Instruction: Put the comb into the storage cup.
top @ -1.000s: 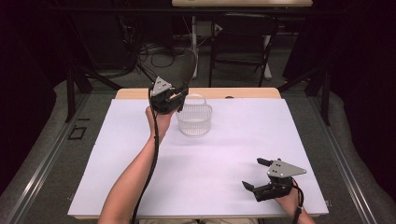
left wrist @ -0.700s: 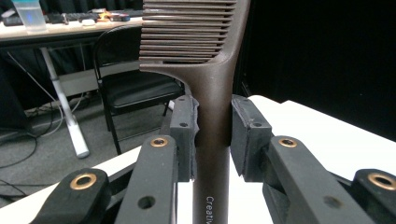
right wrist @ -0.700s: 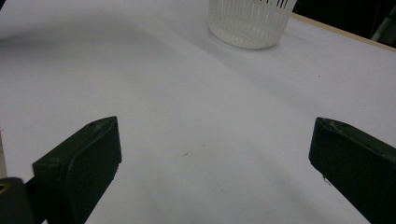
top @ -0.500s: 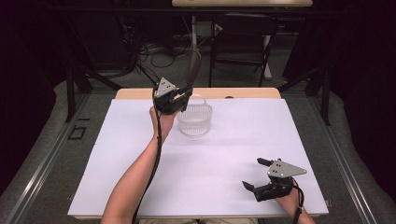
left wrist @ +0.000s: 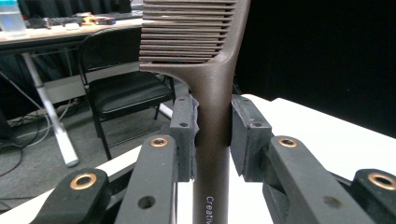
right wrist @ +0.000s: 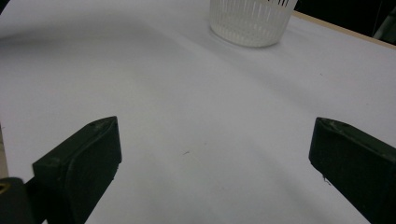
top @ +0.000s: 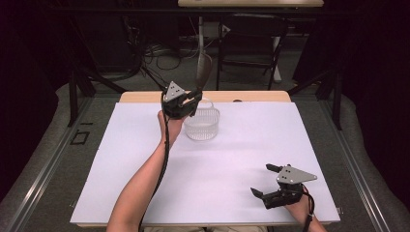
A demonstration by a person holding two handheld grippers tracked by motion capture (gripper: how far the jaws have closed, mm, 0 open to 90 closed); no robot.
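Note:
A brown comb [left wrist: 210, 84] stands upright in my left gripper [left wrist: 212, 135], whose pads are shut on its handle. In the high view the left gripper [top: 192, 98] is raised just left of a white slatted basket [top: 202, 124], with the comb [top: 203, 72] sticking up above it. The basket [right wrist: 250, 16] sits on the white table cover [top: 232, 159]. My right gripper [top: 266, 180] rests low at the table's near right corner, jaws spread wide with nothing between them; its pads [right wrist: 88, 154] frame bare cover.
The wooden table edge [top: 251, 95] runs behind the basket. Beyond it stand a black chair [left wrist: 116, 88] and a desk with cables on the floor. Metal rails run along both sides of the table.
My left gripper has drifted a little right and up toward the basket, and the comb it carries has tipped more upright. The right gripper has stayed put.

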